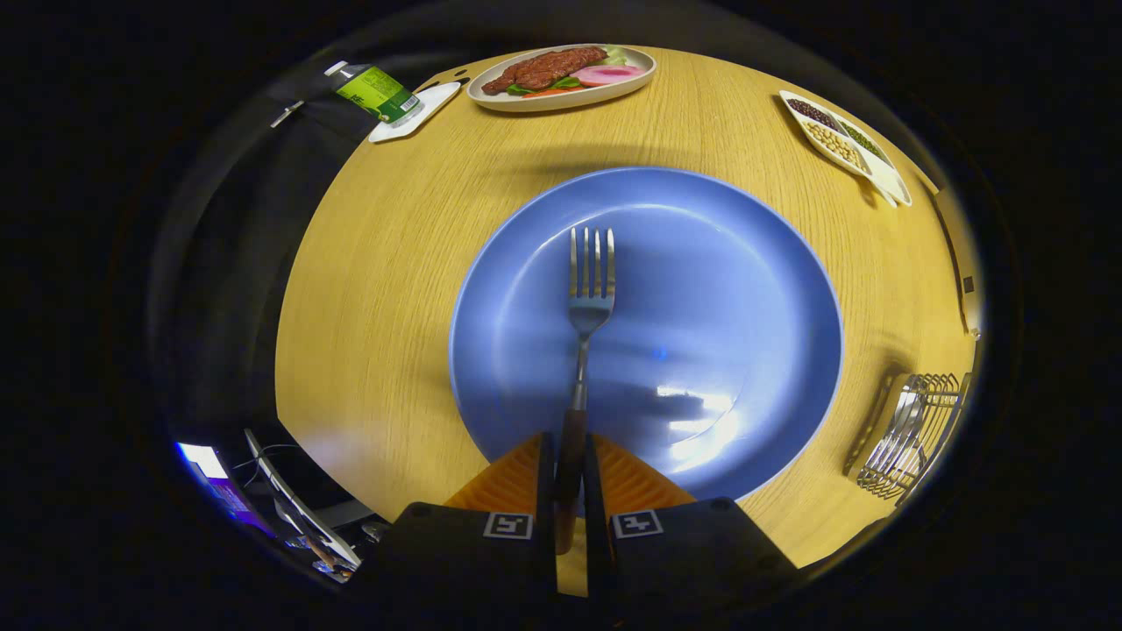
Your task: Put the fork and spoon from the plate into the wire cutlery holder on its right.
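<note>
Gripping the fork (585, 350) by its dark handle, the gripper (570, 464) has both fingers pressed against it, one on each side. Fork runs straight ahead from the fingers, tines pointing away, over the middle of the blue plate (754, 289). Whether it touches the plate or is raised off it, cannot tell.

Plate sits on a round wooden table (386, 263). To the right of the plate, near the table edge, stands the wire cutlery holder (912, 434), apart from the plate with bare wood between them.

Beyond the plate, at the far side of the table: an oval dish of meat and vegetables (561, 77). Left of it, a green-labelled bottle (372, 90) lying on a small white tray (419, 112). Far right, a divided white dish of beans and seeds (846, 145).
</note>
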Available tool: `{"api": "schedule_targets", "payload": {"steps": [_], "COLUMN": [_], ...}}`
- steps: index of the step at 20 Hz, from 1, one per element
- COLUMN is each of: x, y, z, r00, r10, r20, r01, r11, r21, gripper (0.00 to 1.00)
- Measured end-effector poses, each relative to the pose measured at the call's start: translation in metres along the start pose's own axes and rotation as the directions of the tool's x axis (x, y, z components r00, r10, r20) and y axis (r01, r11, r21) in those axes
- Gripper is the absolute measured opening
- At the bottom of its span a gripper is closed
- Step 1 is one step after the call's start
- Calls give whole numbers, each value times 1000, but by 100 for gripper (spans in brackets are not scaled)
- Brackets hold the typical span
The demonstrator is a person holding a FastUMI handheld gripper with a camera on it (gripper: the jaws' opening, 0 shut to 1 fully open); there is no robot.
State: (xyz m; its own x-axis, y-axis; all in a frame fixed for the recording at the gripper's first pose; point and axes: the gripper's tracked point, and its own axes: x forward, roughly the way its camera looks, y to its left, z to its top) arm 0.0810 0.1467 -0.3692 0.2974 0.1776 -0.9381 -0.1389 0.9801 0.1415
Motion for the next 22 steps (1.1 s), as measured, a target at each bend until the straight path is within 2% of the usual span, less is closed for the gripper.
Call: {"api": "schedule_targets", "payload": {"steps": [3, 6, 9, 18, 22], "x": [-3, -4, -20, -132, -187], "y": [-11, -8, -6, -43, -85], "z": [3, 0, 1, -3, -13], "r00": [1000, 999, 996, 991, 989], "r10": [-10, 50, 87, 123, 130], "r20": [9, 11, 29, 53, 74], "r01": [10, -49, -85, -113, -121], "r11": [1000, 998, 994, 980, 986], "r21": [6, -36, -67, -166, -113], "gripper": [12, 7, 7, 7, 7]}}
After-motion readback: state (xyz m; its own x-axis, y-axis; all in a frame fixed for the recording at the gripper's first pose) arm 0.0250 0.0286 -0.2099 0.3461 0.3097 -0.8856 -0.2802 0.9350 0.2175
